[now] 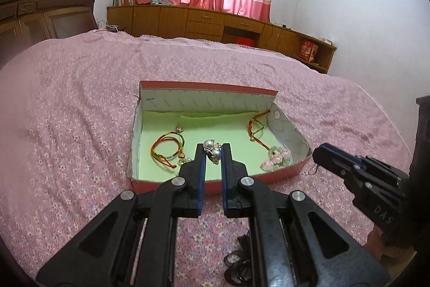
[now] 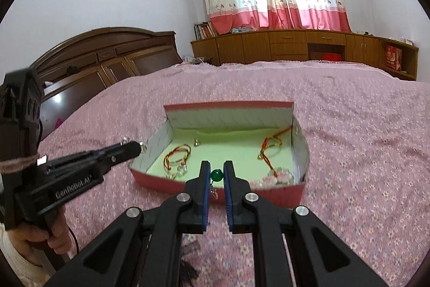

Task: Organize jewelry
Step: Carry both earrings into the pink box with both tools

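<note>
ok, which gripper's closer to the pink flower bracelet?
Right. The right gripper, holding a green bead, sits outside the box corner by the pink flower bracelet; the left gripper, holding pearl jewelry, is by the opposite wall.

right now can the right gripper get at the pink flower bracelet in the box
Probably not yet: the right gripper is shut on a green bead. The path to the pink flower bracelet looks open, the box being lidless.
</note>
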A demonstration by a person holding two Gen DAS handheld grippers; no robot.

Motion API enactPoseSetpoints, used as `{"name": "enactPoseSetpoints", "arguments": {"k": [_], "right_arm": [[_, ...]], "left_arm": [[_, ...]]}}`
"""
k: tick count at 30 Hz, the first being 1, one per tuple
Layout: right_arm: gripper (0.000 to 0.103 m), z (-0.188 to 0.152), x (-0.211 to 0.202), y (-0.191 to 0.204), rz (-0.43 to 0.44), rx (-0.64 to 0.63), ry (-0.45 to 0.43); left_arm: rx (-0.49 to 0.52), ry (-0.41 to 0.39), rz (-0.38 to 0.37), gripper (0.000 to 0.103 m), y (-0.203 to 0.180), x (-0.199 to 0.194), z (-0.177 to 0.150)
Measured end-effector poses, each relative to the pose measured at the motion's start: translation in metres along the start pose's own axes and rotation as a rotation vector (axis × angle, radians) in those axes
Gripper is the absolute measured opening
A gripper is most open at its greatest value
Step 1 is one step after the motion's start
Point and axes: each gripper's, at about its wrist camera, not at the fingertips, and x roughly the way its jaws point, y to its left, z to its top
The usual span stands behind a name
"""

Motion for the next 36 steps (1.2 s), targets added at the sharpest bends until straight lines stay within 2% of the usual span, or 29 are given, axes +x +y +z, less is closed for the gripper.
{"name": "enactPoseSetpoints", "arguments": {"k": [9,15,24,36], "right_arm": [[0.011,0.014,0.021,-0.006,-0.006,0.043,-0.044],[0.011,0.017,0.042,-0.012,-0.025,0.05,-0.037],[0.011,0.009,0.084,-0.03,-0.065,0.06,0.041],[0.011,-0.002,0.121,-0.042,-0.062,0.079,0.159]], "left_arm": [[0.02,-0.047,0.037,0.002,0.004,0.018,0.005],[0.023,-0.058,0.06,0.002,0.011,0.031,0.007],[0.014,-0.006,0.08,0.002,0.021,0.059,0.0],[0.011,0.078,0.078,0.002,0.027,0.085,-0.008]]}}
